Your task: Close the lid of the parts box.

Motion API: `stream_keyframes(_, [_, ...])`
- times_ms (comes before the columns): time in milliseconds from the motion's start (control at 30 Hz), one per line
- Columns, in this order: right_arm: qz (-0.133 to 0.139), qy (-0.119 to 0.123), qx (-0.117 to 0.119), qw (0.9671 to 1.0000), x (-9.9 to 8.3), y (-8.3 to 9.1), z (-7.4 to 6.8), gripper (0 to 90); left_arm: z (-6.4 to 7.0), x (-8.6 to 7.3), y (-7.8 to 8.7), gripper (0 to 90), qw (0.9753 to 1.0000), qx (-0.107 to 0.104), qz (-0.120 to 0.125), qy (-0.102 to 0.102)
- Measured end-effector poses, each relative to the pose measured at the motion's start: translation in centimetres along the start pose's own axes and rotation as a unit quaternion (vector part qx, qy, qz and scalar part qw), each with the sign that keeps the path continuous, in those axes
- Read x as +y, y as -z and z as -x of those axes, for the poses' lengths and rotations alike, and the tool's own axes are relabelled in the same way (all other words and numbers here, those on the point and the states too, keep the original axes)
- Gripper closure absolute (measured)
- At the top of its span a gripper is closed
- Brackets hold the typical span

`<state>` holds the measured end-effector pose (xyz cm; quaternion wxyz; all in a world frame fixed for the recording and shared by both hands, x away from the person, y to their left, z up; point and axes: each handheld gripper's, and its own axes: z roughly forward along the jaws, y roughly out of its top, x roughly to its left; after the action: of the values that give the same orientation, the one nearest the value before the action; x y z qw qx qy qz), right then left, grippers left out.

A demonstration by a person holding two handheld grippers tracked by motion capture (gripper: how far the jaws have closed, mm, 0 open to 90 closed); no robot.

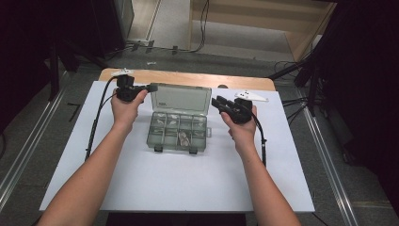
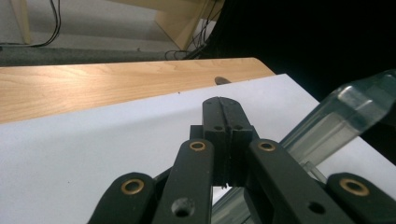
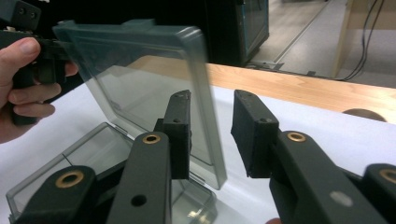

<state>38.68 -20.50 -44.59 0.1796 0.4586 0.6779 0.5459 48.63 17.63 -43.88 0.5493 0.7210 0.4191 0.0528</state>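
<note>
1. Holding the lid [image 1: 179, 99] of the box [image 1: 178, 134] upright at its far-left corner: left tool [image 1: 149, 88], jaws pressed together on what appears to be the lid's edge, with contact partly hidden in the left gripper view.
2. Hovering just beside the lid's right edge: right tool [image 1: 217, 102], jaws spread, nothing between them except, in the right gripper view, the lid's edge [image 3: 210, 116] standing in the gap without confirmed contact.
3. Resting at centre of the white sheet [image 1: 141, 188] on the desk [image 1: 188, 77]: box, base flat, long axis running left to right, latches toward the person, hinge on the far side.
4. Containing small pale parts, too small to identify: several compartments [image 1: 181, 136].
5. Governing relation, as a judgement: lid lies to the left of the right tool and edge-on to it, so closing on that edge calls for a short leftward reach, jaws kept astride the thin panel.
6. Risk, as a judgement: tipping the light base if the lid is pushed past upright.
</note>
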Motion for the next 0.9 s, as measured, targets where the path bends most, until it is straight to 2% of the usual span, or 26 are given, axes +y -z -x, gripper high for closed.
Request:
stream_keyframes(133, [-0.004,0.009,-0.018,0.9998,0.0,0.2,0.2,74.1,0.5,0.2,0.3,89.0,0.9999,-0.007,0.003,-0.007])
stream_keyframes(367, [-0.009,-0.014,-0.023,0.9996,-0.1,-0.2,0.1,82.4,0.9,-0.1,0.8,89.0,0.9998,-0.011,0.006,-0.015])
stream_keyframes(567, [-0.009,-0.017,-0.020,0.9996,-0.1,-0.4,-0.3,83.6,0.6,-0.7,1.4,88.9,0.9998,-0.012,0.009,-0.014])
stream_keyframes(767, [-0.019,-0.013,-0.021,0.9995,-0.3,-0.5,-1.0,83.6,0.9,-1.5,2.0,89.0,0.9993,-0.016,0.009,-0.032])
stream_keyframes(900, [-0.018,-0.036,-0.009,0.9991,-0.5,-0.3,-1.3,83.7,1.2,-1.9,2.4,89.0,0.9993,-0.013,0.009,-0.034])
